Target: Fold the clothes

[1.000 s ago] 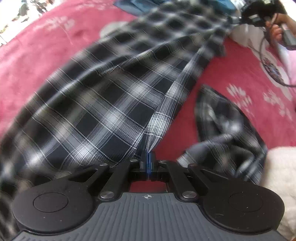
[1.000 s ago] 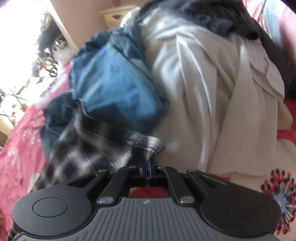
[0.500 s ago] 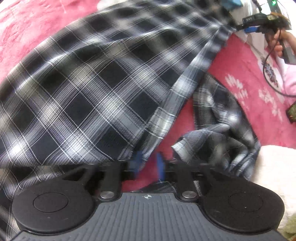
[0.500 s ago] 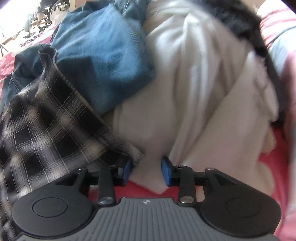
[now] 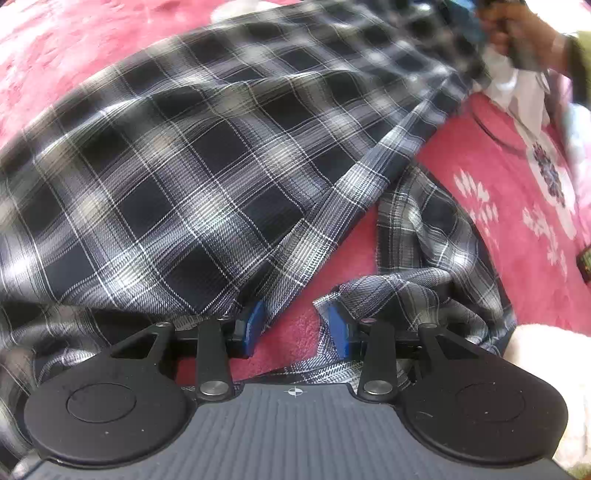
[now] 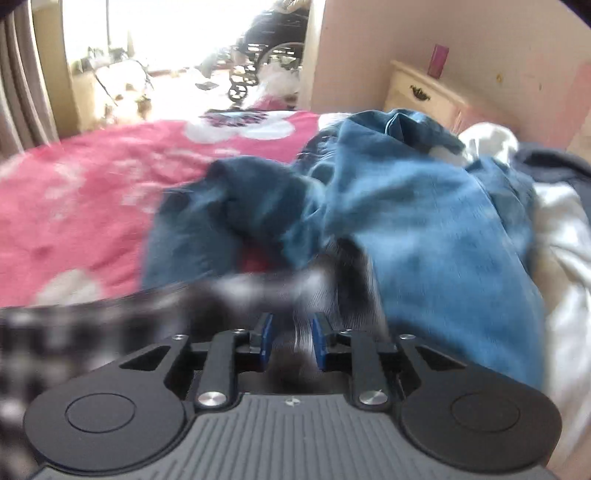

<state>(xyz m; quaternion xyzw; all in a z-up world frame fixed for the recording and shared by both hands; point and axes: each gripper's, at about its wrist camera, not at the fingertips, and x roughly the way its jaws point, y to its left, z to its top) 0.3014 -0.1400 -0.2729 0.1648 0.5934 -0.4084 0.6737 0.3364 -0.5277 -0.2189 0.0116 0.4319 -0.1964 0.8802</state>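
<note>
A black and white plaid shirt point(image 5: 207, 177) lies spread on the pink floral blanket point(image 5: 509, 192). Its folded edge runs diagonally to my left gripper point(image 5: 295, 326), which is open with its blue pads either side of bare blanket. A crumpled plaid sleeve point(image 5: 436, 254) lies at the right pad. In the right wrist view my right gripper point(image 6: 291, 341) is open, with a blurred end of the plaid shirt point(image 6: 325, 280) lying loose between its blue pads.
A pile of blue garments point(image 6: 406, 221) and white cloth point(image 6: 561, 258) lies beyond the right gripper. A cream nightstand point(image 6: 424, 92) stands by the pink wall. The person's hand point(image 5: 517, 29) shows at the far right of the shirt.
Both grippers were shut on the plaid shirt and have opened and let it go. The shirt has settled onto the blanket. The right gripper has swung left toward the window.
</note>
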